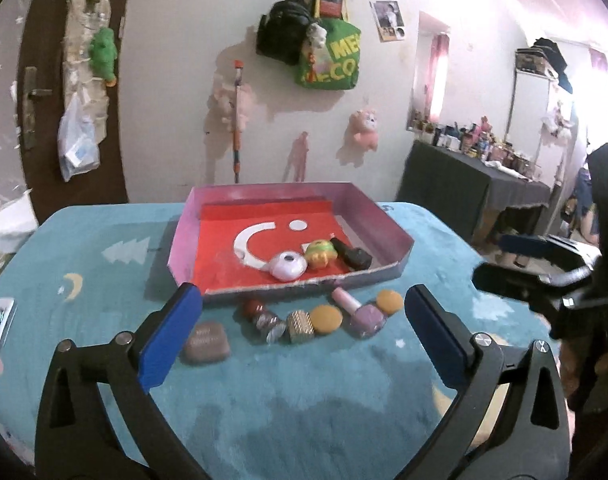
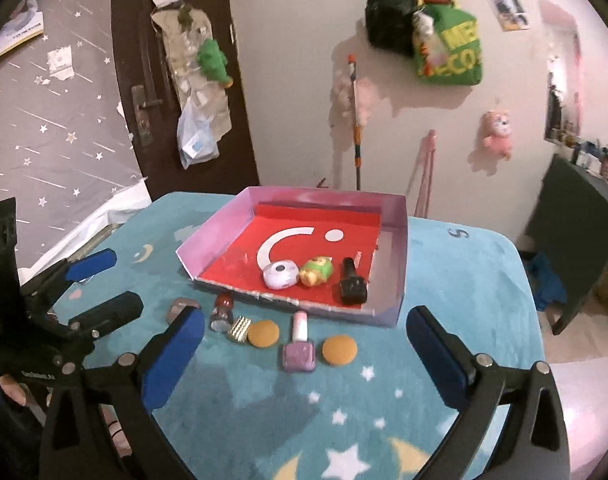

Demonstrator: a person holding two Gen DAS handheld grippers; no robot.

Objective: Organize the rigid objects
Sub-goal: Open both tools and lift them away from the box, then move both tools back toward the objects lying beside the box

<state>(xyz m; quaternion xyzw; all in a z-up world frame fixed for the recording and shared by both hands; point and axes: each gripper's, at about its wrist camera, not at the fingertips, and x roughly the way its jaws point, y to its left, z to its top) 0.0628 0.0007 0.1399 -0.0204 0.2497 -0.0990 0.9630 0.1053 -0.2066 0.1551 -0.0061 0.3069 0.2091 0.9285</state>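
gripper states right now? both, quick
Left gripper: open, fingers spread wide, holding nothing.
Right gripper: open, fingers spread wide, holding nothing.

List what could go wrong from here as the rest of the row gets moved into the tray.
1. The small bottle, gold cube and orange disc sit packed together; a wide-open left gripper may knock a neighbour aside.
2. The purple polish bottle lies on its side and might roll.
3. Three items crowd the tray's near edge; the black bottle may get bumped by a new drop.
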